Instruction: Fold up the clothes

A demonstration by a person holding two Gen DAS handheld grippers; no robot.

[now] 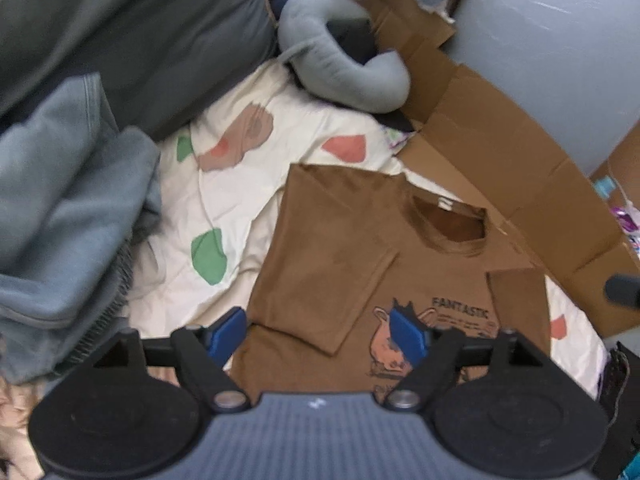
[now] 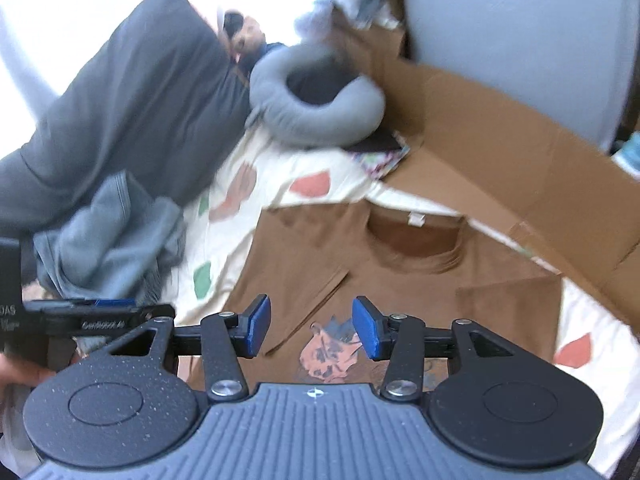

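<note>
Item: brown T-shirt (image 1: 344, 248), lying face up on the cream bedsheet (image 1: 240, 208) with coloured patches, both sleeves folded inward over the chest. A white neck label shows at the collar; the chest print reads "FANTASTIC", and the smaller lines below it I cannot read.

Container: flattened cardboard box (image 1: 500, 152) along the shirt's far side, touching its shoulder; I see nothing in it.

My left gripper (image 1: 320, 332) hangs above the shirt's hem, jaws spread wide, nothing between the blue pads. My right gripper (image 2: 310, 328) hangs over the print, jaws parted about halfway, likewise empty.

Beyond: grey ring cushion (image 1: 340, 60), blue-grey garment pile (image 1: 68, 216), dark grey duvet (image 1: 132, 32).
</note>
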